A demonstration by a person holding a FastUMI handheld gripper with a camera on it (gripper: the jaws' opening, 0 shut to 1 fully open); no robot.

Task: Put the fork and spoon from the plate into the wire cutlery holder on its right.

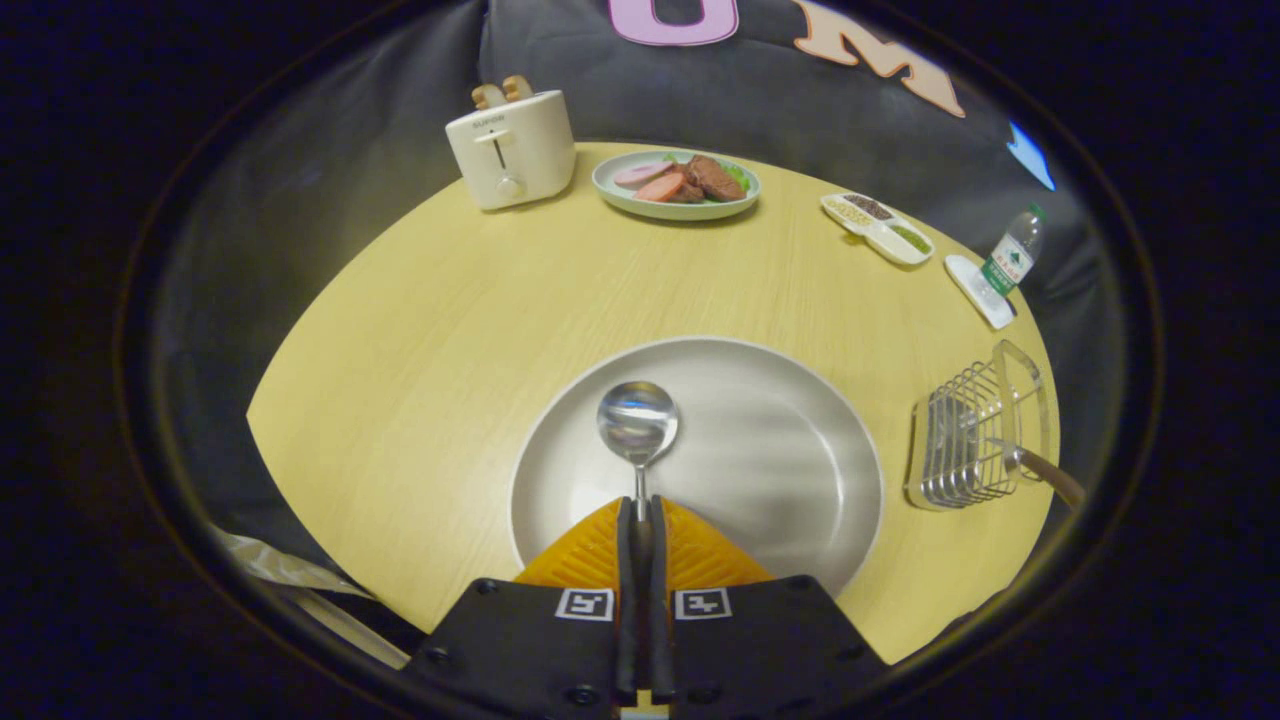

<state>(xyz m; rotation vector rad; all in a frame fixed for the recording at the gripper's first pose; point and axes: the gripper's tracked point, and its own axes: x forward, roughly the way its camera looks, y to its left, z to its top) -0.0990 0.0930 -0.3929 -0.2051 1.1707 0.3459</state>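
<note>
spoon (pixel 637 424): bowl over plate (pixel 760 440), handle nipped between the closed tongs (pixel 640 512) | feel: likely light, stiff, slick metal; thin-handle grip may swivel | wire cutlery holder (pixel 975 440): on worktop (pixel 440 340) right of plate, one handle already inside

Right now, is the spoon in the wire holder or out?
Out. The claw is shut on the spoon handle, bowl over the plate; the wire cutlery holder stands right of it.
</note>
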